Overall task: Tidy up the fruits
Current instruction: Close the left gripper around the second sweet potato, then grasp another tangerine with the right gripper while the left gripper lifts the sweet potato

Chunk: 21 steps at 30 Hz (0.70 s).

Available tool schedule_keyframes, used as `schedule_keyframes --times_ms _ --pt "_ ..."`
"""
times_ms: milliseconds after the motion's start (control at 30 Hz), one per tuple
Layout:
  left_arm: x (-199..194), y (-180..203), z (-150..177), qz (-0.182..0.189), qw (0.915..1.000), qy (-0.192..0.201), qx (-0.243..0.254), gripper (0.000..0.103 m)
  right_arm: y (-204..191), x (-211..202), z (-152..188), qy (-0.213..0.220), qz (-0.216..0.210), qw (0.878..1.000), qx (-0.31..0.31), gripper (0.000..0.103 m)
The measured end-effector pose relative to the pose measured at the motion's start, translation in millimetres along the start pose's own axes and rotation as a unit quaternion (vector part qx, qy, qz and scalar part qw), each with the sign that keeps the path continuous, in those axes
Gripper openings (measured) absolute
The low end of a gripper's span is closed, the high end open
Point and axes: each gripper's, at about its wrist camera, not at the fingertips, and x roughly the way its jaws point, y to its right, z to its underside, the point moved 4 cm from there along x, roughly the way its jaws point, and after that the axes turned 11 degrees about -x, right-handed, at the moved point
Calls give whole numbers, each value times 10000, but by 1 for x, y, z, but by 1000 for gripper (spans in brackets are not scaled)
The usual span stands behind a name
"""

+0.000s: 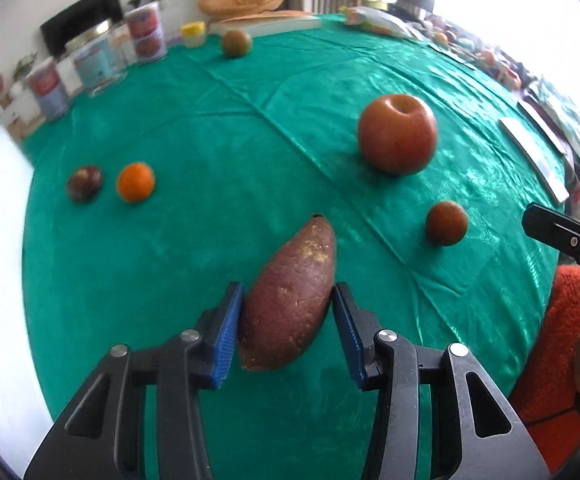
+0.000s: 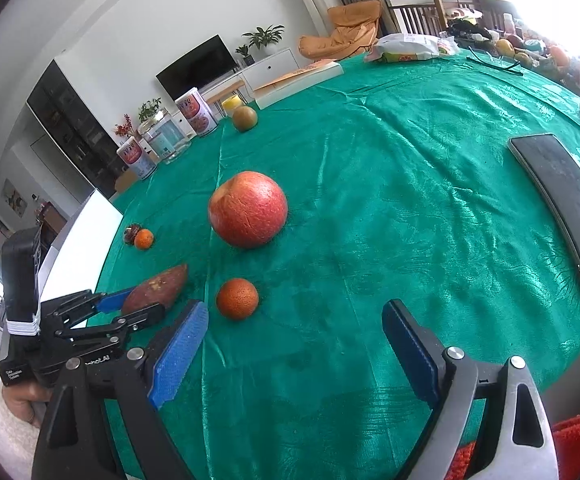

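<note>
A reddish-brown sweet potato [image 1: 290,304] lies on the green tablecloth [image 1: 209,160], and my left gripper [image 1: 287,292] is shut on its middle, both blue pads against its sides. The right wrist view shows the same grip low on the left, sweet potato [image 2: 155,288] included. A big red apple [image 1: 398,134] [image 2: 247,209] sits farther in. A small russet orange [image 1: 446,223] [image 2: 237,298] lies just ahead and left of my right gripper [image 2: 296,312], which is open and empty. A bright mandarin [image 1: 135,182] and a dark round fruit [image 1: 84,183] rest together at the left.
A brownish-green round fruit [image 2: 244,118] sits at the far side by a yellow cup [image 2: 231,103]. Cans and a glass jar [image 2: 165,140] line the far left edge. A book [image 2: 298,80], a snack bag [image 2: 410,46] and a phone [image 2: 562,208] also lie on the cloth.
</note>
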Motion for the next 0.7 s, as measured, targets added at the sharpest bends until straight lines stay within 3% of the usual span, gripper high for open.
schedule_keyframes --times_ms 100,167,233,333,367,467,533,700 --pt "-4 -15 7 -12 9997 119 -199 47 -5 5 0 -114 -9 9999 -108 89" --pt "-1 -13 7 -15 9999 111 -50 53 -8 8 2 -202 -26 9996 -197 89" --pt "3 -10 5 -152 9995 176 204 67 -11 13 3 -352 -163 9989 -262 89" --pt "9 1 3 -395 9964 266 702 71 -12 20 5 -560 -414 9973 -233 89" --pt "12 3 3 -439 9955 249 807 68 -11 23 4 -610 -447 9969 -211 89" --pt "11 5 3 -385 9959 220 791 43 -21 33 -2 -773 -485 9947 -469 89" --pt "10 0 3 -312 9976 184 595 43 -36 41 -6 -856 -477 9915 -856 88" --pt "-1 -24 6 -35 9989 215 -426 43 -61 62 -16 -852 -283 9847 -1493 73"
